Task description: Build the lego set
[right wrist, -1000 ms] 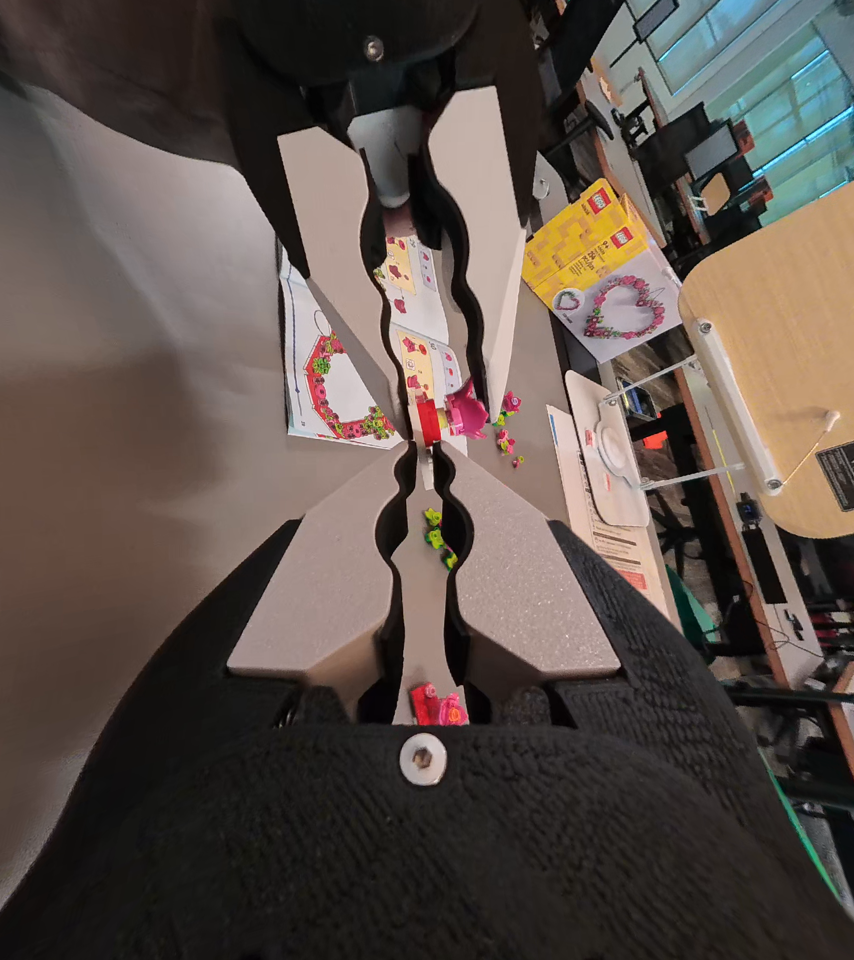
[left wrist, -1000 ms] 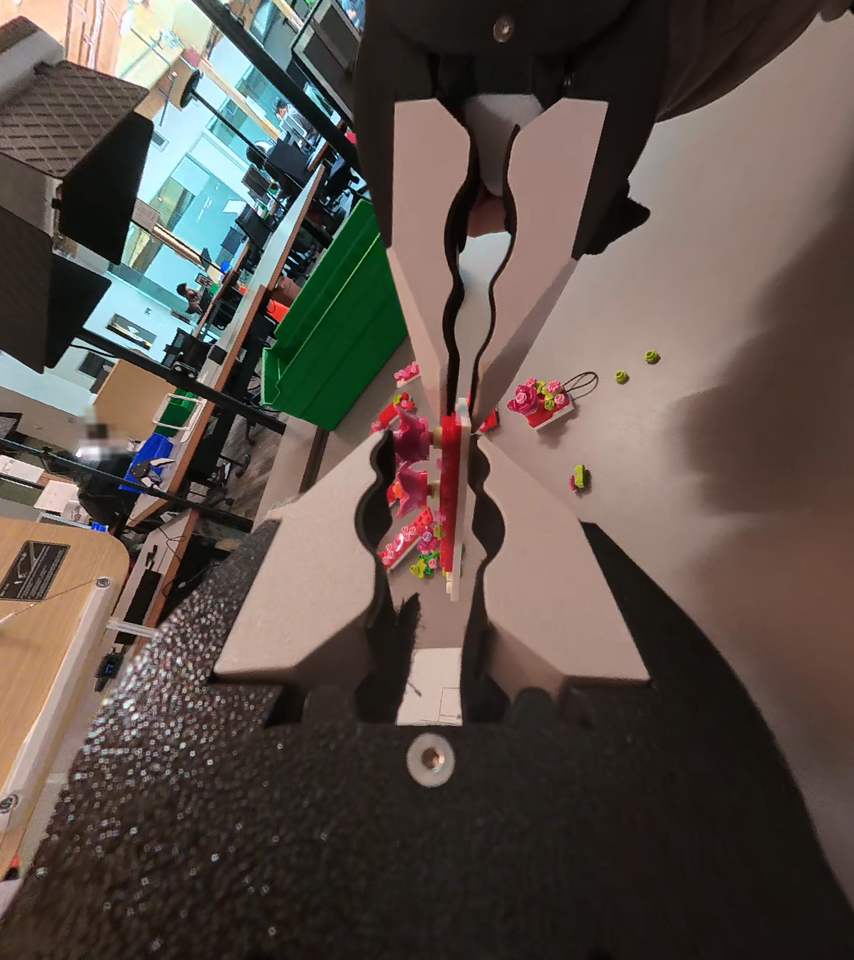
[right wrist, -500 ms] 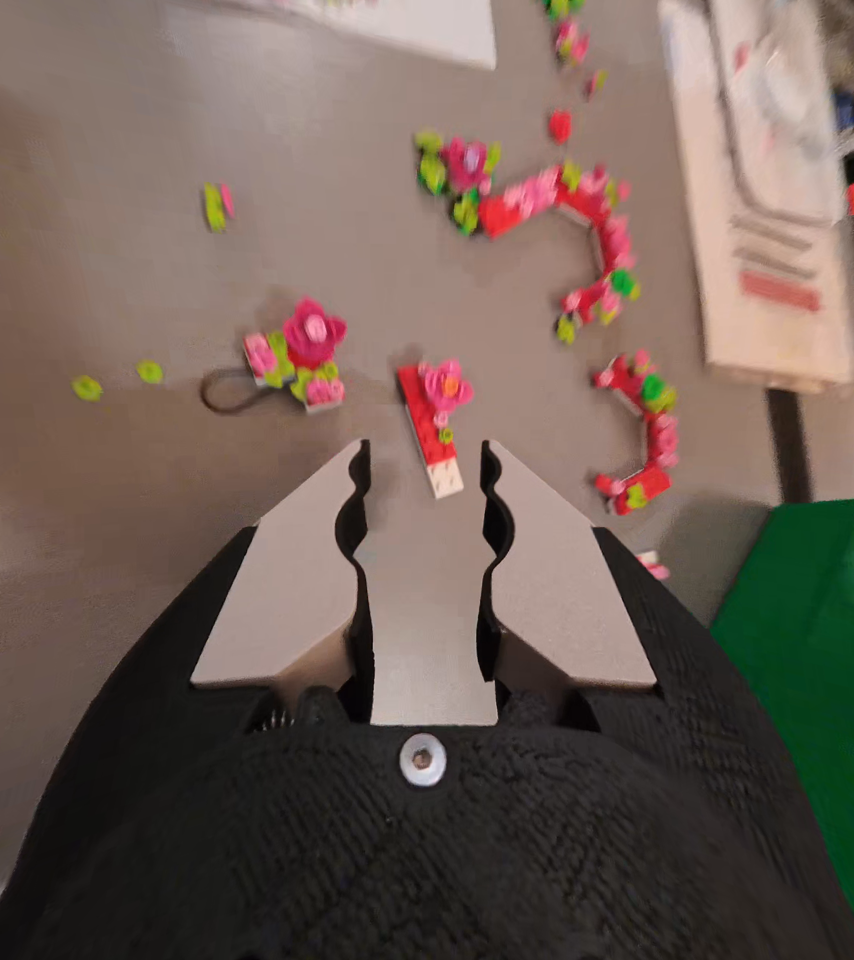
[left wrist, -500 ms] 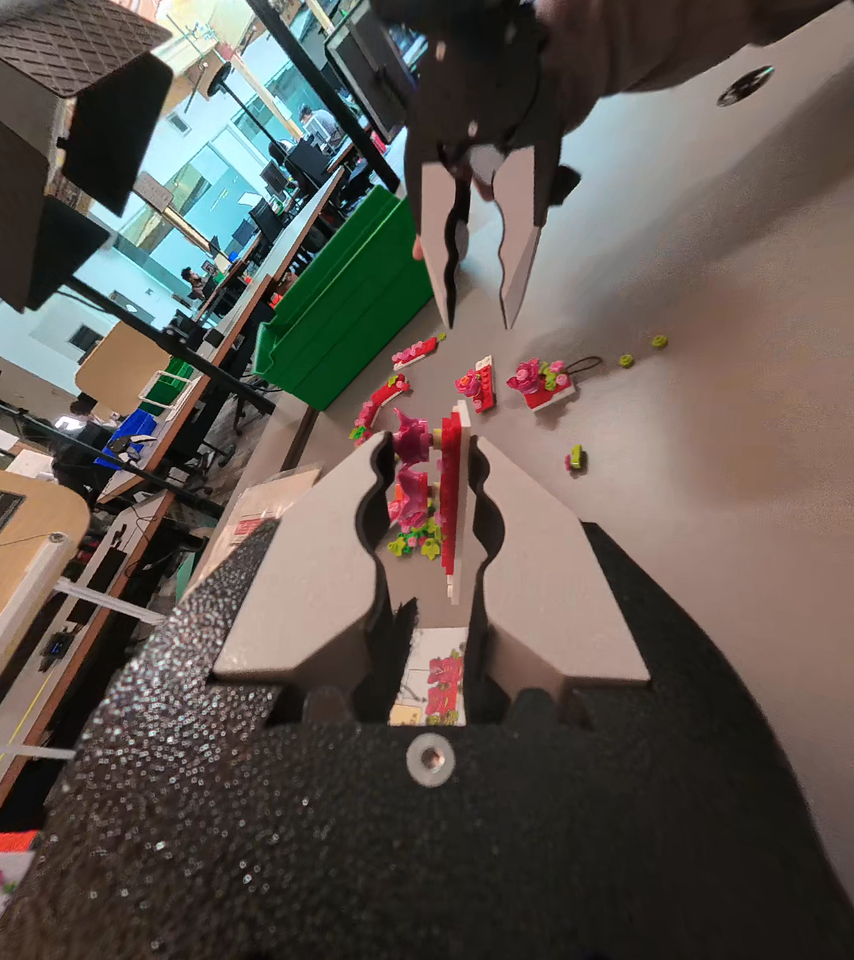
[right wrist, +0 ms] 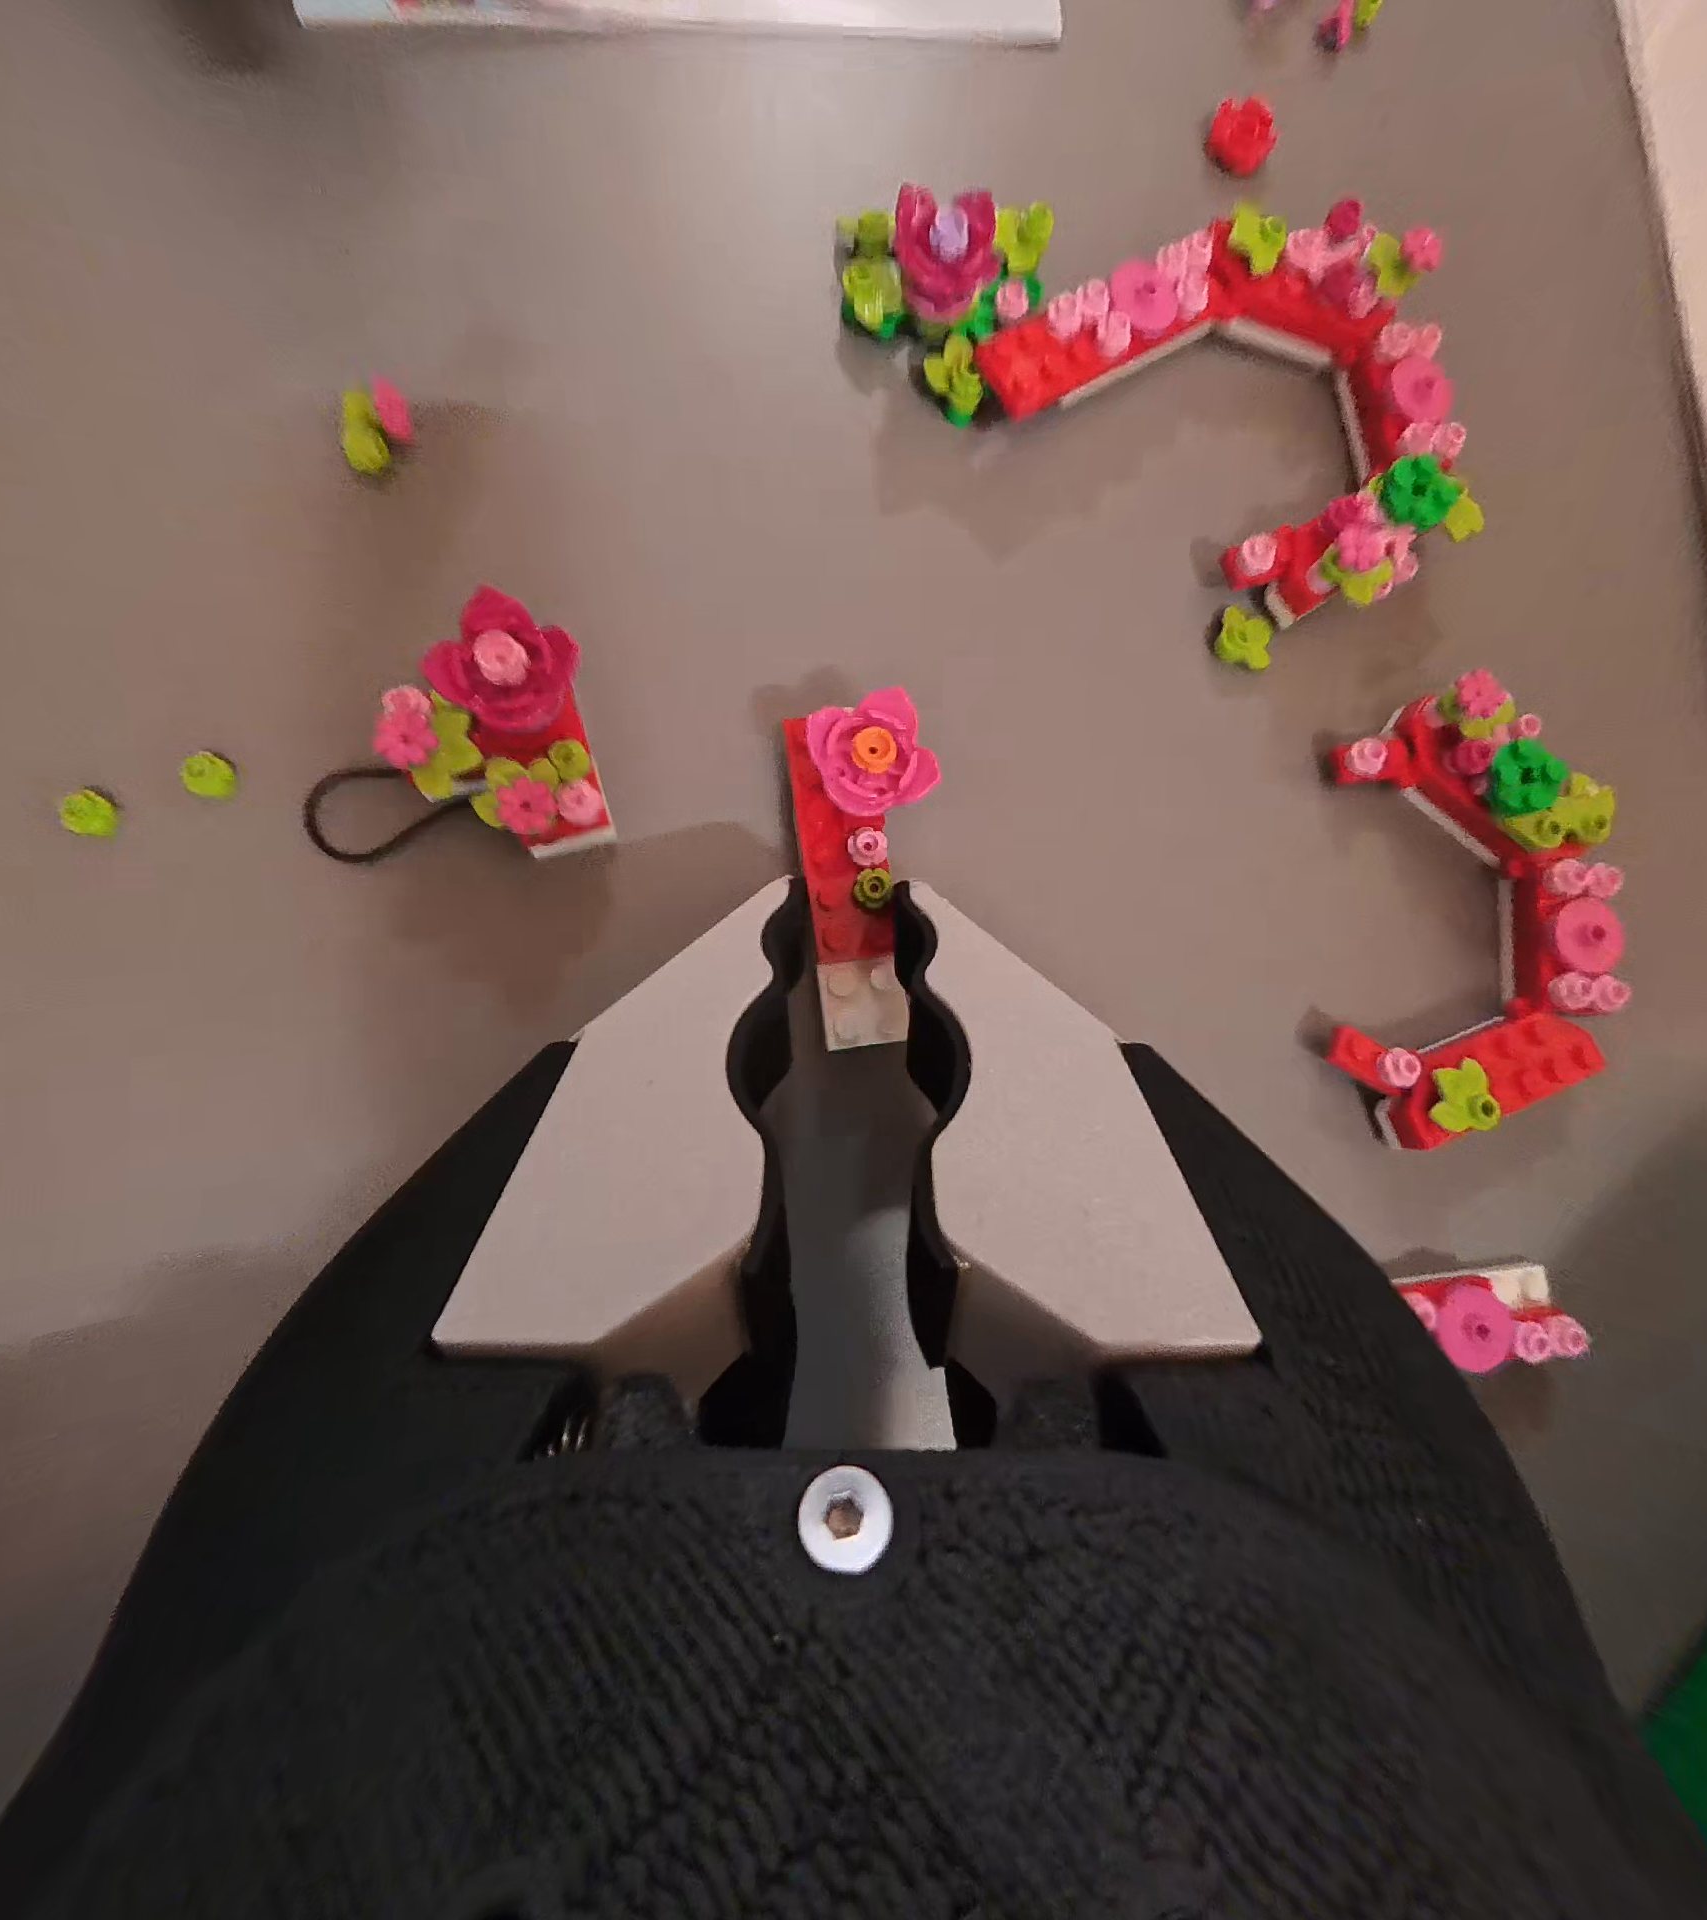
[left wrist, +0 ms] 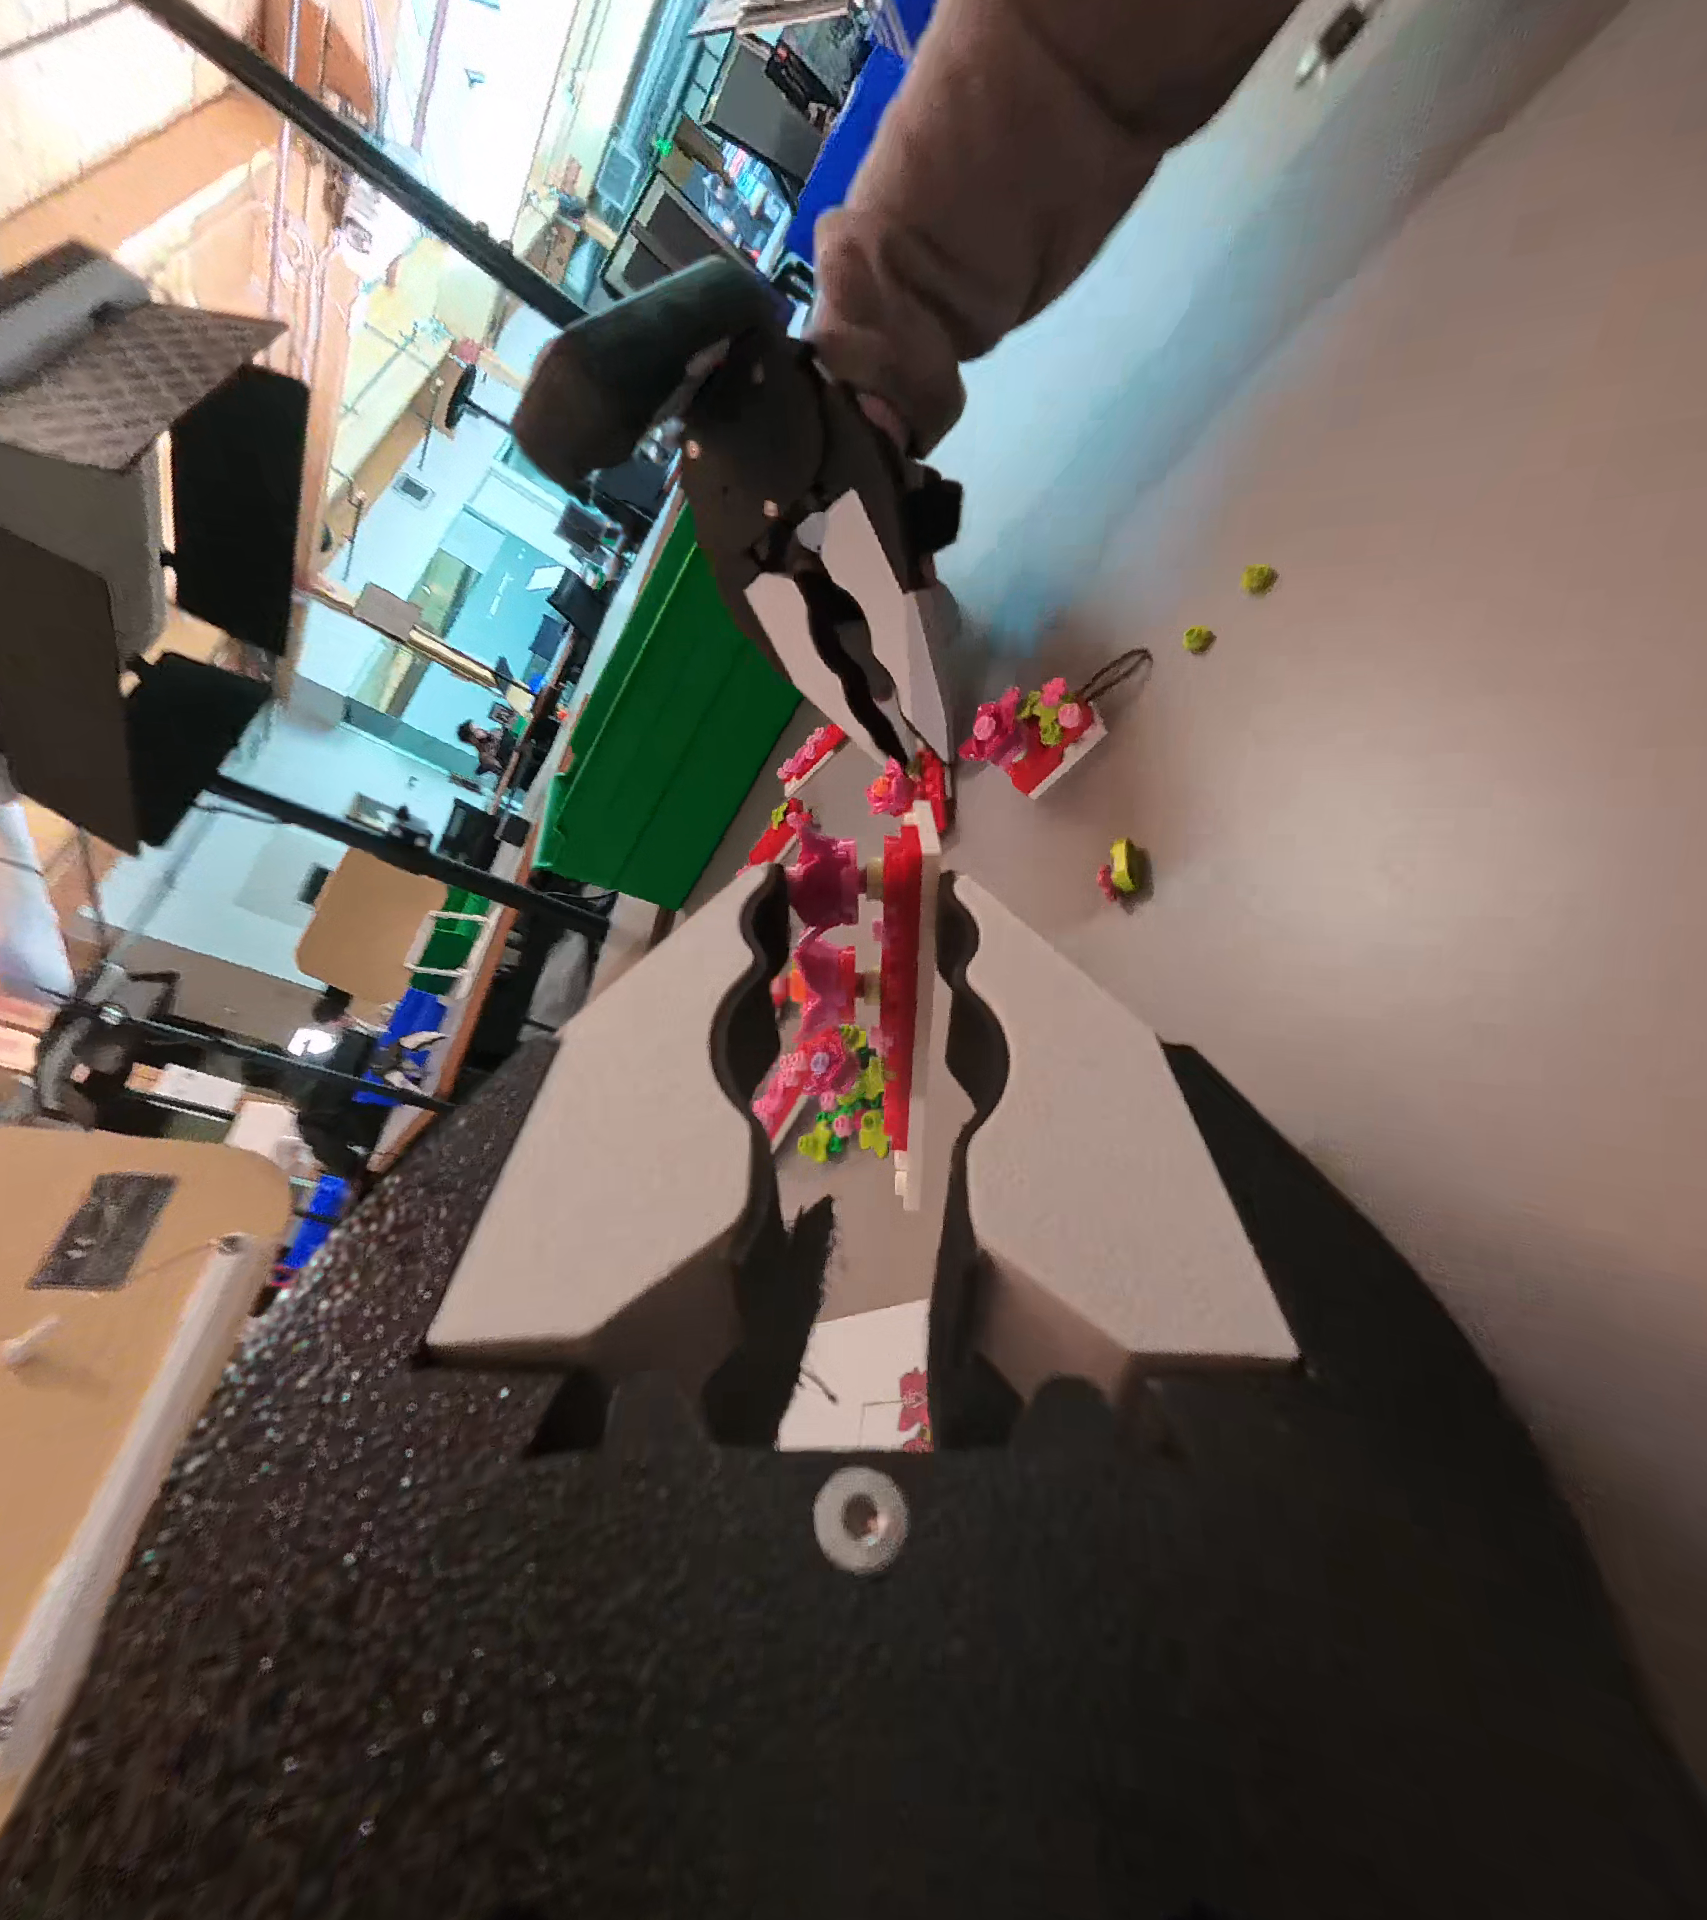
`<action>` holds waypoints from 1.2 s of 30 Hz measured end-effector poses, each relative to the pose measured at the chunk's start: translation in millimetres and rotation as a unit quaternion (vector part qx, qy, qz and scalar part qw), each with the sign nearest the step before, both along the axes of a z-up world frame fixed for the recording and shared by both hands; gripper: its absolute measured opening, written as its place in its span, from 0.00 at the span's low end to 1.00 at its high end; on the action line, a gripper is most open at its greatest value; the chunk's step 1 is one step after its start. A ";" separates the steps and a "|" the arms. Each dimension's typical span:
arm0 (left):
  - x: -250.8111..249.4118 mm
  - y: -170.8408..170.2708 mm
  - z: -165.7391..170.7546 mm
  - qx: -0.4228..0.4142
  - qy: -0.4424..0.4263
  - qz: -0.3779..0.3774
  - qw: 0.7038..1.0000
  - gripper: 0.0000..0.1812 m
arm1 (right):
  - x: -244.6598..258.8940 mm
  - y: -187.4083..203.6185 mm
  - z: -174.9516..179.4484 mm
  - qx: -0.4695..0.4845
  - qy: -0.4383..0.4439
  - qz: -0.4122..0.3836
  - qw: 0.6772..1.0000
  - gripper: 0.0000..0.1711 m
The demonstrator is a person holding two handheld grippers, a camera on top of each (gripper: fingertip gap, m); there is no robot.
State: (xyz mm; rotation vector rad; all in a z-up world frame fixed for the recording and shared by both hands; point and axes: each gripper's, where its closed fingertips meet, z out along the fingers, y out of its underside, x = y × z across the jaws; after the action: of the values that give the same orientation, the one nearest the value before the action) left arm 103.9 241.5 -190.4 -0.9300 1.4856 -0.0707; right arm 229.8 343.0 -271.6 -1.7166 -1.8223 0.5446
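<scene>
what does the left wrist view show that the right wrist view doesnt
Only the left wrist view shows the left gripper clamping a long red-and-white flowered lego strip, plus the person's sleeve and the office behind.

Only the right wrist view shows the curved red lego arcs with pink flowers.

Both show the right gripper around a short red lego strip with a pink flower, the small flowered red block with a black loop and the grey table.

Two claws point(left wrist: 864, 883) point(right wrist: 844, 888); six flowered brick sections point(right wrist: 854, 862); two loose lime studs point(right wrist: 88, 812).

place: open-plan office or lab | evidence: rows of desks with monitors point(left wrist: 459, 831), glass partitions point(left wrist: 433, 312), green bins point(left wrist: 662, 727) beyond left hand-held gripper point(left wrist: 859, 883)
</scene>
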 end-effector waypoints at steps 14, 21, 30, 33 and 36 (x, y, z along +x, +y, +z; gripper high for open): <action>17.4 -49.7 -28.3 0.081 0.039 -0.122 0.989 0.14 | -79.1 -141.1 44.6 -0.132 0.117 0.114 0.978 0.09; 18.9 -59.8 -35.2 0.075 0.048 -0.146 0.985 0.14 | -81.8 -155.2 33.5 -0.171 0.086 0.116 0.975 0.09; 21.4 -68.0 -50.2 0.062 0.080 -0.178 0.979 0.14 | -82.7 -161.9 12.2 -0.200 0.028 0.109 0.973 0.09; 21.9 -69.2 -54.0 0.061 0.087 -0.185 0.977 0.14 | -81.8 -163.6 8.9 -0.191 0.018 0.113 0.975 0.09; 22.4 -69.4 -54.6 0.061 0.088 -0.187 0.976 0.14 | -80.5 -164.4 8.5 -0.180 0.011 0.114 0.977 0.09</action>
State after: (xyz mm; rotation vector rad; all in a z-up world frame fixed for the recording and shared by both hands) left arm 126.3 172.1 -245.1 -0.5596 1.7964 -0.1737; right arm 149.3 178.6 -263.1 -1.7216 -2.0125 1.0397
